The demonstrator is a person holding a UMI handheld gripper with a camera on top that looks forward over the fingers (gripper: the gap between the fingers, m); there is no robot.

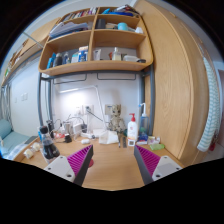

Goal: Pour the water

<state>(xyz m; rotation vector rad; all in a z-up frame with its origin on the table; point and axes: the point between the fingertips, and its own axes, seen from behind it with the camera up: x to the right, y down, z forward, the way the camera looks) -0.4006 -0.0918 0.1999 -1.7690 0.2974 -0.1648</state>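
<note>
Above the wooden desk (110,170), the gripper (112,160) hangs level, fingers (75,160) apart, holding nothing.

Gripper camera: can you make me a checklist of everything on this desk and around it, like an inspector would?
Surface: wooden desk, bare just ahead of the fingers.
Job's things: no cup, jug or water bottle can be told apart.
Clutter: white pump bottle with a red top, small items along the back of the desk, too small to name.
Grippers: gripper open, magenta pads facing each other, nothing between them.
Cables: nothing seen.
Surroundings: wooden shelf unit above the desk, filled with small things; tall wooden cabinet beside it; white wall behind.
</note>
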